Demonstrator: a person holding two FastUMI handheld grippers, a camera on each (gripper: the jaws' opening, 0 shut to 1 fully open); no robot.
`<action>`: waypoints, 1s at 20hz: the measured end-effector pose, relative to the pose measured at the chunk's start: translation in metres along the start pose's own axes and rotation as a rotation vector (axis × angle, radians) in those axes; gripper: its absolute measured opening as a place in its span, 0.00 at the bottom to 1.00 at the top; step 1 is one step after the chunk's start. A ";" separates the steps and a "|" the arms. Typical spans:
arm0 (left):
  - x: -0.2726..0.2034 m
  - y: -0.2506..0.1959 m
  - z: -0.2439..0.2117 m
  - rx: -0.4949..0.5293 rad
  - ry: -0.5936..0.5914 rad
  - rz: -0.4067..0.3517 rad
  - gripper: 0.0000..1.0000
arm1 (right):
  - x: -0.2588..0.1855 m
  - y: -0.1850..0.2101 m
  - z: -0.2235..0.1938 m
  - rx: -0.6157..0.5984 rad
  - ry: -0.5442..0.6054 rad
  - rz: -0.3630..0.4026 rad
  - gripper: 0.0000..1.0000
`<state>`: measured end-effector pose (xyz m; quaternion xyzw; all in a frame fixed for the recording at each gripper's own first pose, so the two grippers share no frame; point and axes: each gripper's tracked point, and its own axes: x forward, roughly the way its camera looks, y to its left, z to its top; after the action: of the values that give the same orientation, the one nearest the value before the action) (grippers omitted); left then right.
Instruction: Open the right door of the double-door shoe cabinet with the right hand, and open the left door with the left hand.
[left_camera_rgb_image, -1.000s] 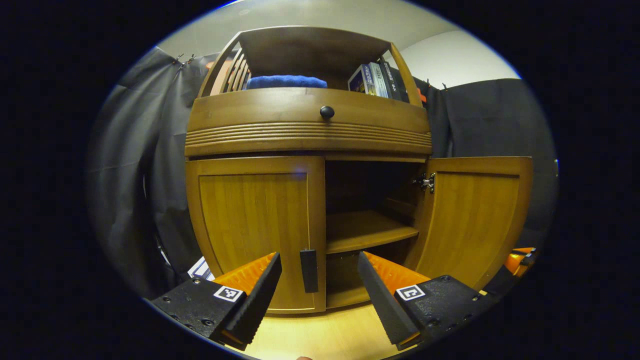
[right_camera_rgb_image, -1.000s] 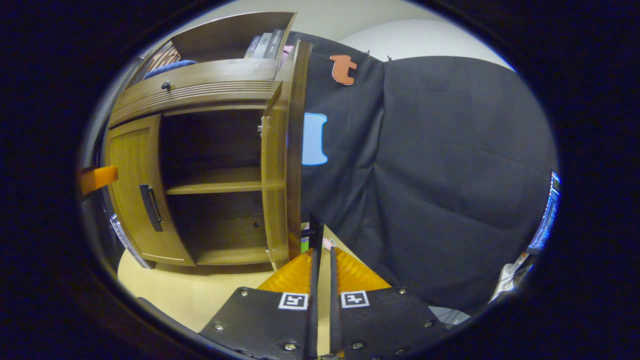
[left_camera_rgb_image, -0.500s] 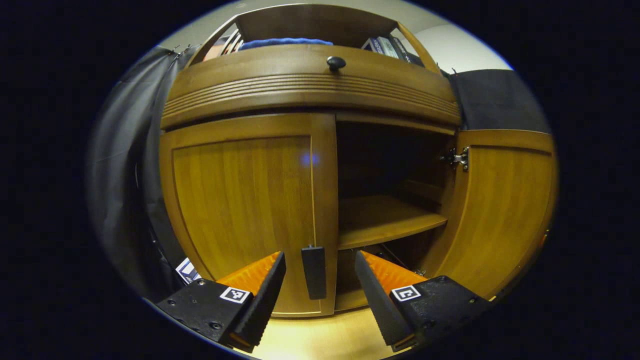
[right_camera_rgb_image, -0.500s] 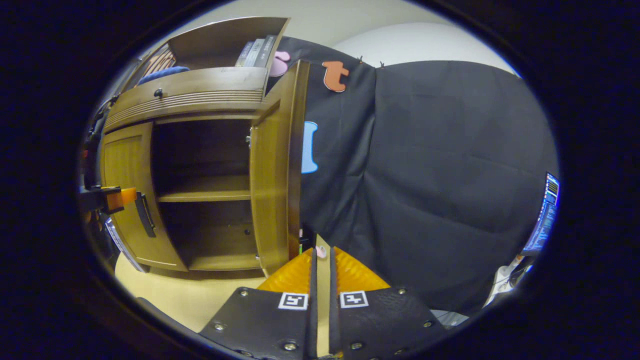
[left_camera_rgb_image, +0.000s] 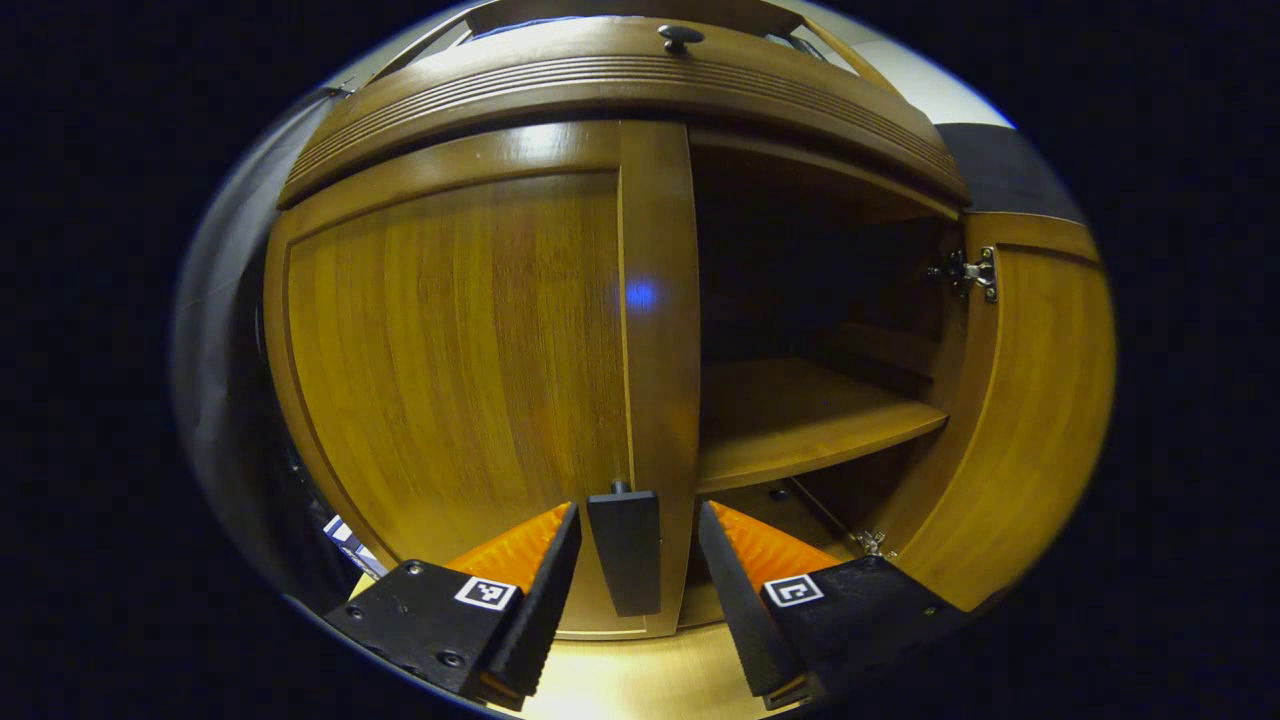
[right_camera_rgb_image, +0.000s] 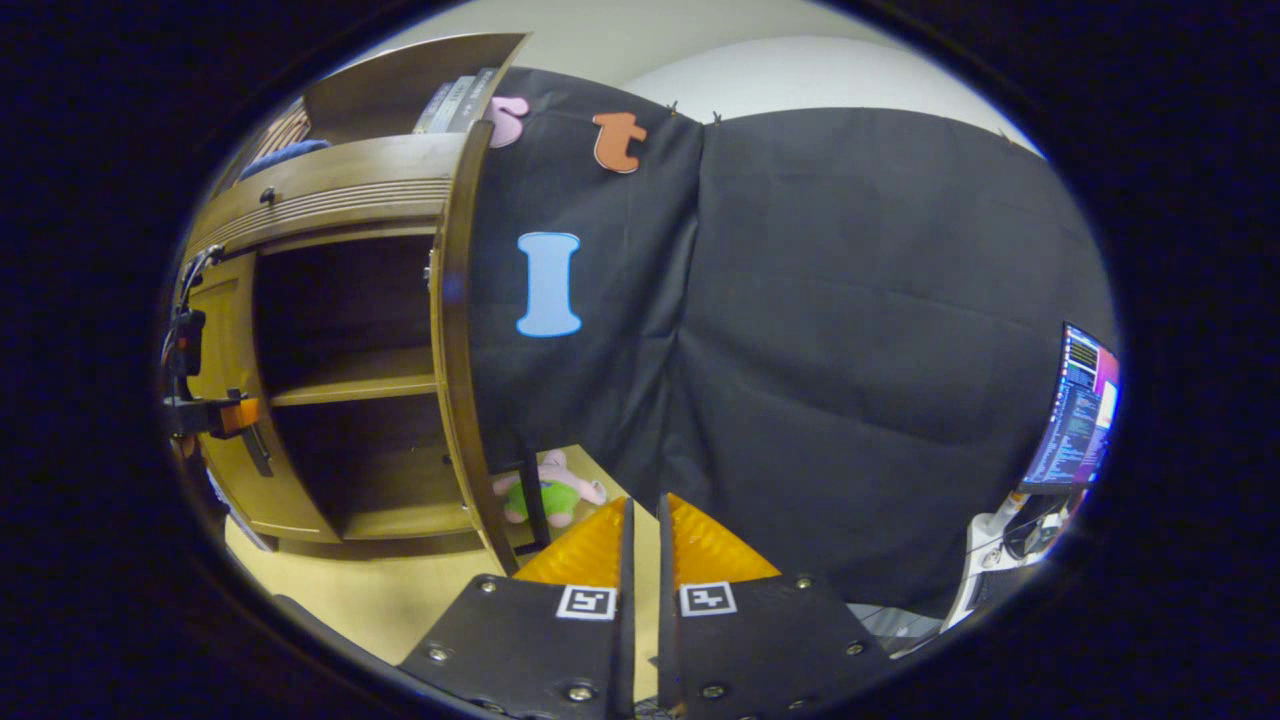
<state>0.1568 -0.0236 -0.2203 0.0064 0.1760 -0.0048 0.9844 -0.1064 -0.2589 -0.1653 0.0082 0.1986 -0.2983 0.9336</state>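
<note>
The task was judged about half done. The right door (left_camera_rgb_image: 1030, 420) of the shoe cabinet (left_camera_rgb_image: 620, 90) stood swung wide on its hinge, baring the dark interior and a wooden shelf (left_camera_rgb_image: 800, 420); in the right gripper view that door (right_camera_rgb_image: 455, 330) was seen edge-on. The left door (left_camera_rgb_image: 450, 340) lay flush and closed, so its opening was what remained.

The left tongs (left_camera_rgb_image: 628, 570) were held spread apart, one finger on either side of the left door's dark handle (left_camera_rgb_image: 625, 550), with a gap on both sides and nothing gripped. The right tongs (right_camera_rgb_image: 640, 540) were nearly closed on a narrow slit, empty, apart from the door's edge and pointed at the booth wall.

The cabinet was seen as glossy warm-brown wood with framed panel doors, a ribbed band above them and a small dark knob (left_camera_rgb_image: 680, 37) on top. It stood on the pale floor (right_camera_rgb_image: 380, 590).
</note>
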 end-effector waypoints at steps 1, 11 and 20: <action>0.006 0.002 -0.001 0.000 0.003 -0.001 0.74 | 0.000 0.000 0.000 -0.002 -0.001 -0.001 0.09; -0.008 0.006 -0.011 -0.037 0.013 0.012 0.34 | 0.002 0.018 0.003 -0.008 -0.009 0.057 0.10; -0.070 0.017 -0.024 -0.046 -0.005 0.011 0.34 | -0.012 0.038 0.006 -0.025 -0.025 0.155 0.09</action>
<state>0.0831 -0.0055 -0.2179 -0.0155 0.1736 0.0047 0.9847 -0.0917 -0.2215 -0.1591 0.0080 0.1896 -0.2226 0.9563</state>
